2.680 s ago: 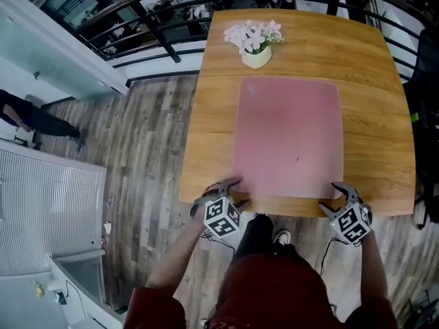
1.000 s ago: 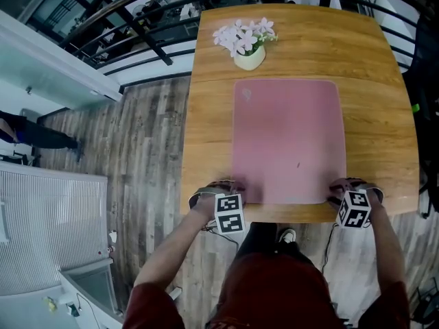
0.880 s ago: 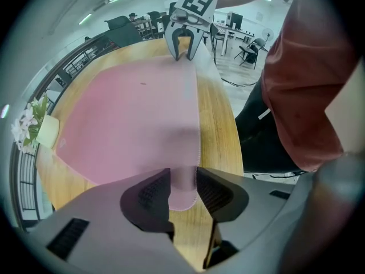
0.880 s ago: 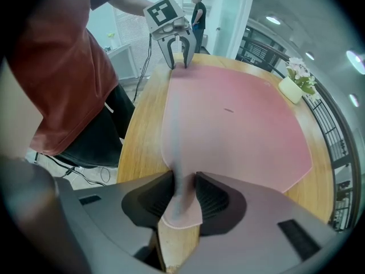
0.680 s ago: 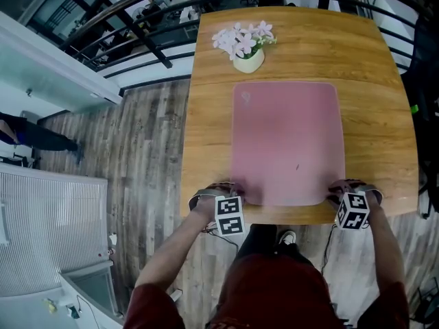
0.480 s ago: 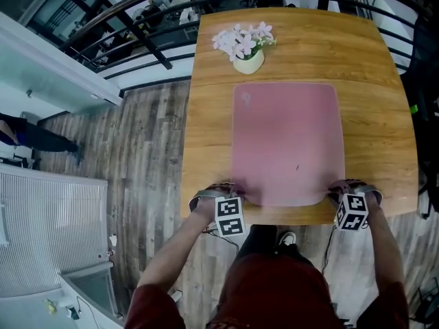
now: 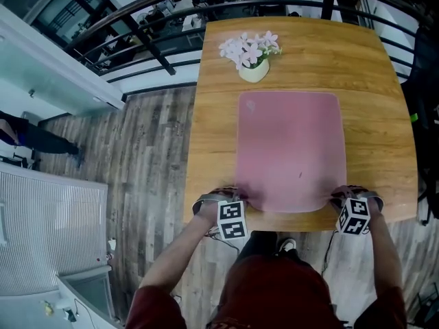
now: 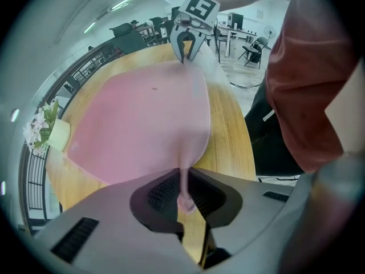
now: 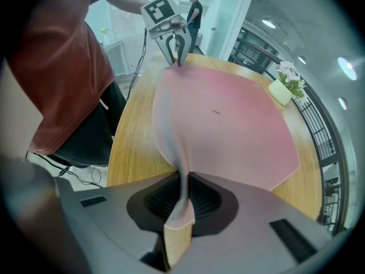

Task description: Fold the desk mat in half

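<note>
A pink desk mat (image 7: 291, 149) lies flat along the wooden table (image 7: 374, 101), its near edge at the table's front. My left gripper (image 7: 238, 199) is shut on the mat's near left corner, and the pink corner (image 8: 183, 193) stands pinched upright between its jaws. Across the mat, my right gripper (image 7: 340, 198) is shut on the near right corner (image 9: 181, 201) in the same way. Both pinched corners are raised a little, so the near edge bows; the rest of the mat (image 8: 137, 113) (image 9: 234, 119) rests on the wood. Each gripper view shows the other gripper (image 8: 185, 41) (image 9: 174, 44) at the far corner.
A small pale vase of pink flowers (image 7: 254, 59) stands just beyond the mat's far edge, also in the gripper views as the vase (image 8: 56, 133) (image 9: 283, 89). Wood-plank floor (image 7: 151, 156) lies left of the table, with railings behind. The person's legs are right at the table's front edge.
Both grippers have closed on the mat's near corners. The corners have risen slightly, and the near edge now curves where it was straight.
</note>
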Motion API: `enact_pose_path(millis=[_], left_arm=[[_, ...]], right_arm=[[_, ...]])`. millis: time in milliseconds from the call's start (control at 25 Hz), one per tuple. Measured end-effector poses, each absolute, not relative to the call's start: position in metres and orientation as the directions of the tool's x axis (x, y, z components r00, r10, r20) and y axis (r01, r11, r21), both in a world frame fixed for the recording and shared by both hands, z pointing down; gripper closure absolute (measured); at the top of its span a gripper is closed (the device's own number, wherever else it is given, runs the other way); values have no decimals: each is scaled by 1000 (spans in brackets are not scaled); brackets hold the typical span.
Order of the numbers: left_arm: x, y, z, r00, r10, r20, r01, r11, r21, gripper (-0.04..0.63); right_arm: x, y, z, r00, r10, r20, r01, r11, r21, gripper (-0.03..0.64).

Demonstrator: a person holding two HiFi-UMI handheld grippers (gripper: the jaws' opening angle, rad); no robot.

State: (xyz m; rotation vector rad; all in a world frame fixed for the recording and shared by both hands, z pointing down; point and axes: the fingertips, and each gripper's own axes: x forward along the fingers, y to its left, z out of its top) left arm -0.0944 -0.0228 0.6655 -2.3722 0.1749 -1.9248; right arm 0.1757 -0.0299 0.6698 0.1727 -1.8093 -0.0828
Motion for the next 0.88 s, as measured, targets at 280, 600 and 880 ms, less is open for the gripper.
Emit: enact_pose_path(millis=[280, 600, 880], left_arm=[[-93, -56, 651, 230, -177, 957, -43, -984, -172, 532], [-93, -86, 652, 259, -200, 945, -63, -980, -190, 532], [-93, -107, 652, 272, -223, 936, -56, -975, -216, 534]], right_arm=[[174, -56, 655, -239, -218, 946, -121, 973, 194, 565], [172, -86, 653, -194, -284, 939, -160, 954, 255, 563], [171, -102, 653, -149, -326, 933, -203, 934, 294, 563]])
